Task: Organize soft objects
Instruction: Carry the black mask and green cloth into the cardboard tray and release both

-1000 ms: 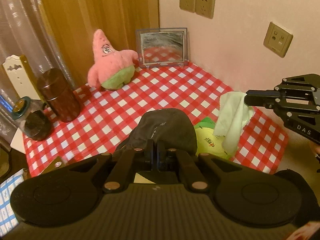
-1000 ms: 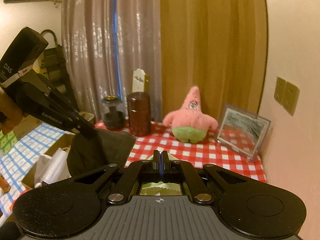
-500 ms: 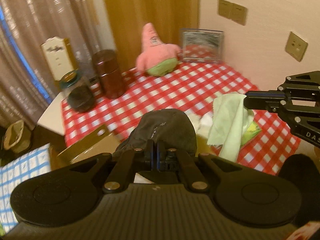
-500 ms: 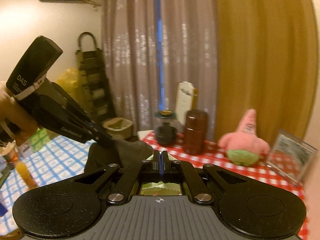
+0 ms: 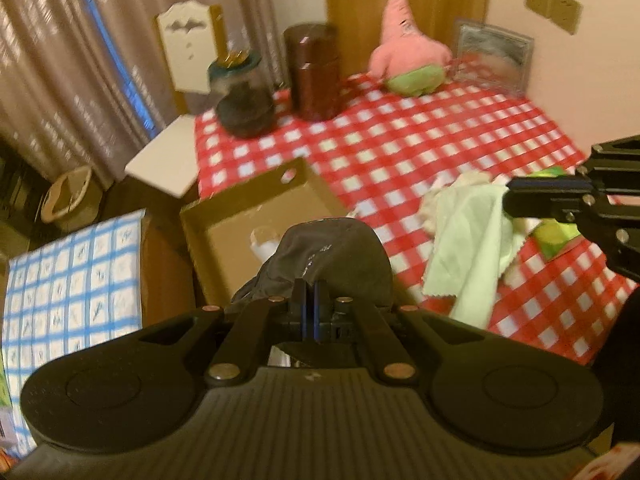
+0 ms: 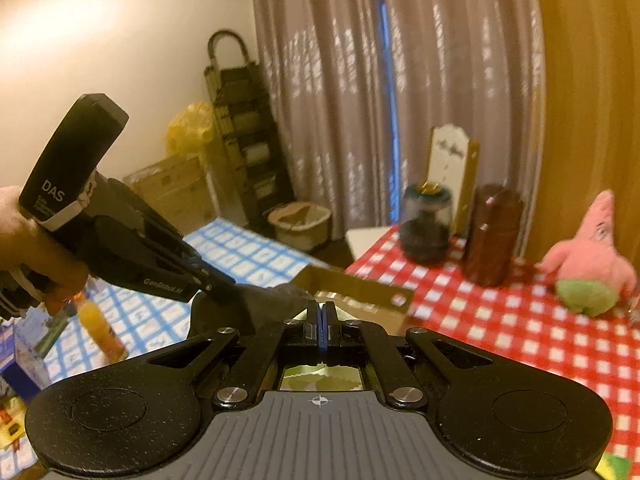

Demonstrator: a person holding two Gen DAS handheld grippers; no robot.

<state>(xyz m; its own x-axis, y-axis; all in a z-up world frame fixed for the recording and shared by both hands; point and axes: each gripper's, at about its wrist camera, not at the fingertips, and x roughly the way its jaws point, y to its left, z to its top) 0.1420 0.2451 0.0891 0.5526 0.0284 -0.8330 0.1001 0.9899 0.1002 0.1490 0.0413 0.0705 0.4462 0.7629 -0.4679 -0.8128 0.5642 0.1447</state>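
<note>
Left wrist view is showing the left gripper (image 5: 308,300) with fingers closed on a dark cloth (image 5: 332,256), hanging over the cardboard box (image 5: 224,220) beside the surface (image 5: 420,136); the right gripper (image 5: 516,198) is pinching a light green cloth (image 5: 468,240). I am judging the next move is lowering both cloths into the box and opening

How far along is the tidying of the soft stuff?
Midway, it seems. The cardboard box already holds something white. In hand: the left gripper is shut on a dark cloth near the box, and the right gripper is shut on a light green cloth. Left: the white cloth on the table and perhaps the pink plush.
</note>
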